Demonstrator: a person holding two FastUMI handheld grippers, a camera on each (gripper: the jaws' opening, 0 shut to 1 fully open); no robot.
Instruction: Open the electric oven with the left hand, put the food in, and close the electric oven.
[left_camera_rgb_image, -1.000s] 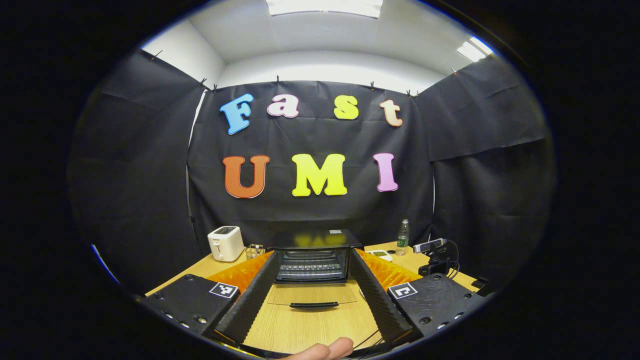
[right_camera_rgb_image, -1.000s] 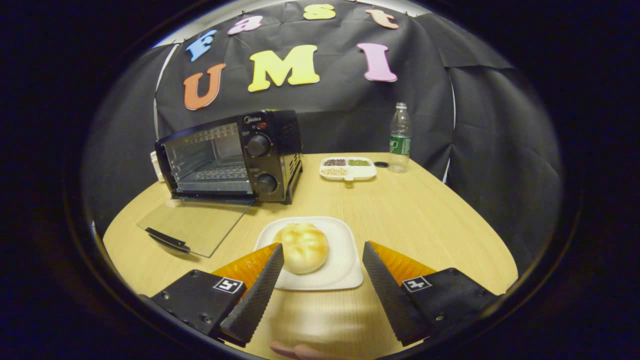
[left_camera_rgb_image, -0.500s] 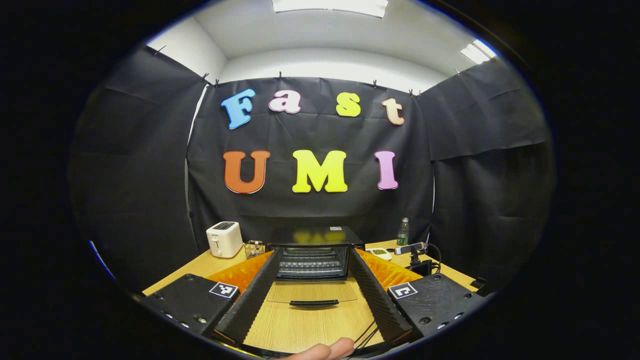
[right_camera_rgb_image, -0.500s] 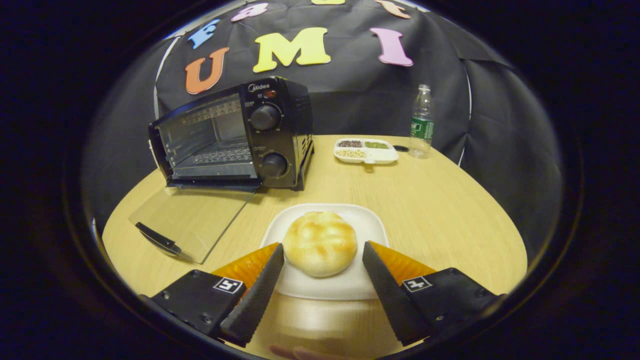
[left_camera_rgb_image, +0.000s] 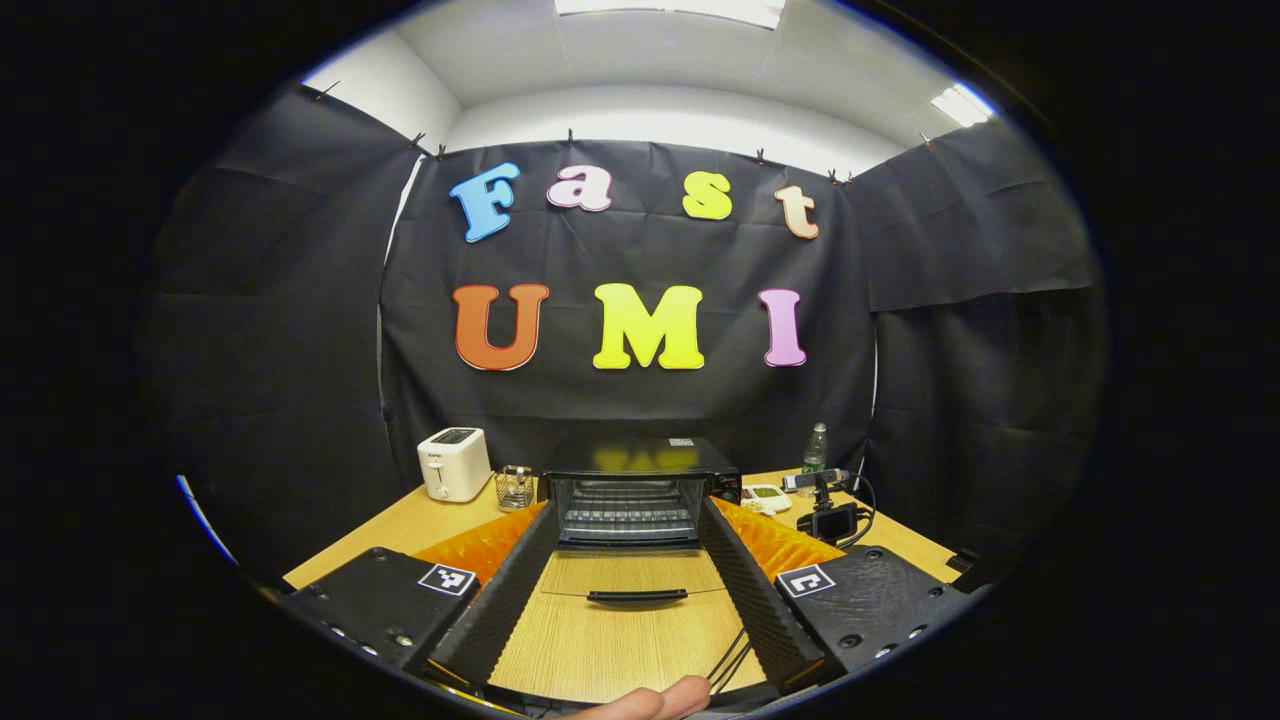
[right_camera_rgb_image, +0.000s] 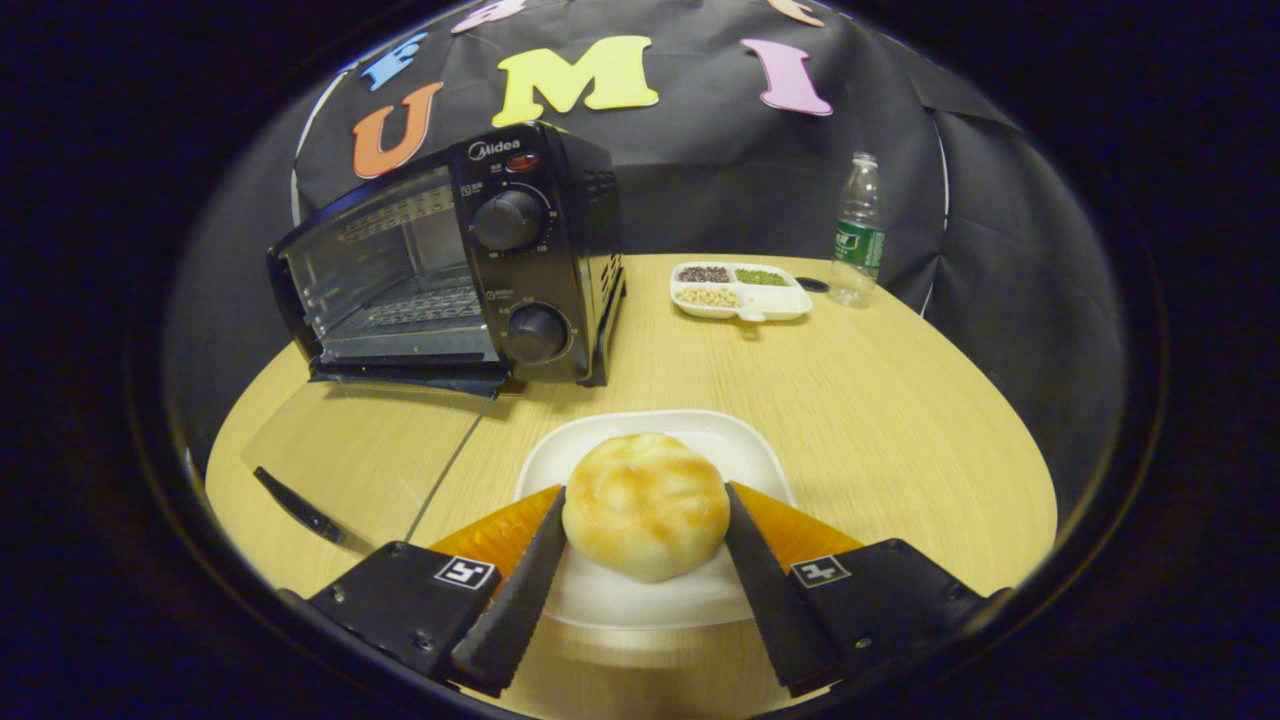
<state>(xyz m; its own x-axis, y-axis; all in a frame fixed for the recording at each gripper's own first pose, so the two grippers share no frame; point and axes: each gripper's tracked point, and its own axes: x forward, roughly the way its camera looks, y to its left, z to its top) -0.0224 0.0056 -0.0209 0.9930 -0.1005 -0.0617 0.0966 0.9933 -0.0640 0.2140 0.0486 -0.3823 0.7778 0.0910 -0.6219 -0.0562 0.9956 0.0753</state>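
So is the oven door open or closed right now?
Open. The oven has its glass door folded down flat over the table, so the wire rack inside shows.

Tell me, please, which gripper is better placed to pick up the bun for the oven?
The right gripper: its jaws flank the bun on the plate. The left gripper faces the open oven, empty.
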